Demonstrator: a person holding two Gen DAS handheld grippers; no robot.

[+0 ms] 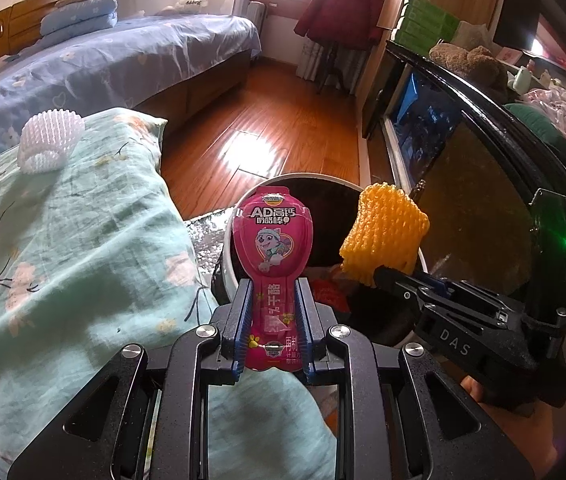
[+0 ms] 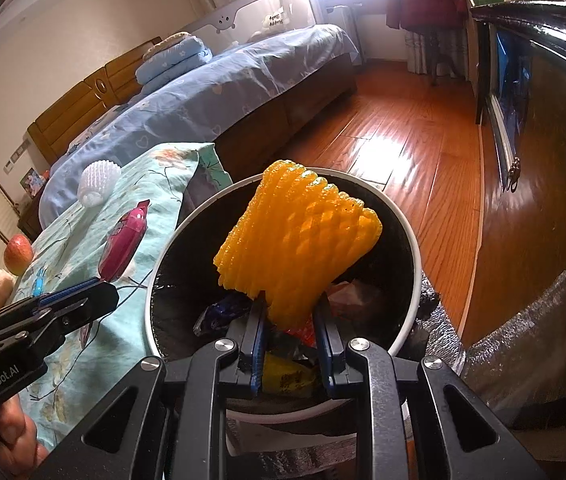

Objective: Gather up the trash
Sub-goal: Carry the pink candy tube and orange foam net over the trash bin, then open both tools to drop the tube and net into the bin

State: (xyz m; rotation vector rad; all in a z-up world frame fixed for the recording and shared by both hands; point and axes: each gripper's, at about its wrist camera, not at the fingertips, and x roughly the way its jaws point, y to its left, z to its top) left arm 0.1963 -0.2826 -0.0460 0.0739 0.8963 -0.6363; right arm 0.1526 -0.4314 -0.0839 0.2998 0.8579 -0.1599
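While over bin point(image 2: 411, 312), right tool point(image 2: 289, 316) clamps yellow net point(image 2: 299, 236); left tool point(image 1: 271, 300) clamps pink wrapper point(image 1: 271, 236).

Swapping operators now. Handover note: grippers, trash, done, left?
Left gripper: shut on pink snack wrapper, near the bin's rim.
Right gripper: shut on yellow foam net, held over the bin.
Done: several wrappers already lie in the bin.
Left: drop both pieces, then fetch the white foam net on the floral cloth. The apple doesn't look like trash.
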